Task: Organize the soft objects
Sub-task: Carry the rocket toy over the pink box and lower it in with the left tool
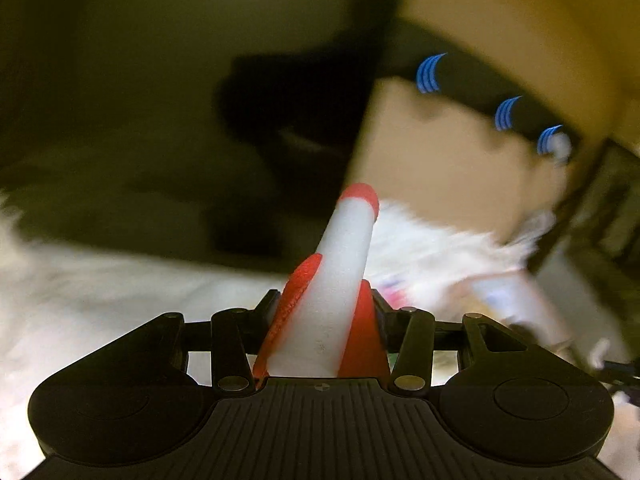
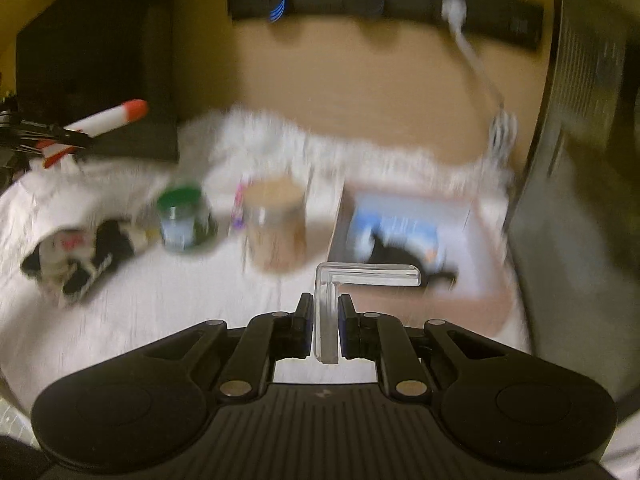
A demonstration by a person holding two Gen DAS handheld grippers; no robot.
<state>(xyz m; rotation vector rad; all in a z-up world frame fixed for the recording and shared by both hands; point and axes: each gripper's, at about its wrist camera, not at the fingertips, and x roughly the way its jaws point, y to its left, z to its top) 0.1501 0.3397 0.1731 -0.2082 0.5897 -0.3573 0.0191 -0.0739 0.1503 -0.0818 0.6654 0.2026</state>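
Observation:
My left gripper (image 1: 325, 298) is shut on a white foam rocket (image 1: 348, 240) with a red nose and red fins, which points forward and up from between the pads. In the right wrist view the same rocket (image 2: 108, 120) hangs at the far left above the white cloth, with the left gripper (image 2: 60, 136) around its tail. My right gripper (image 2: 325, 302) is shut on the upright leg of a clear L-shaped plastic piece (image 2: 372, 272). A black and white plush toy (image 2: 76, 256) lies on the cloth at the left, apart from both grippers.
A green-lidded jar (image 2: 186, 220) and a tan-lidded jar (image 2: 276, 228) stand mid-table. An open box (image 2: 472, 240) with blue and black things inside sits to the right. A black power strip (image 2: 384, 12) with a white cable (image 2: 476, 64) lines the back wall, and a dark cabinet (image 2: 580, 160) stands at the right.

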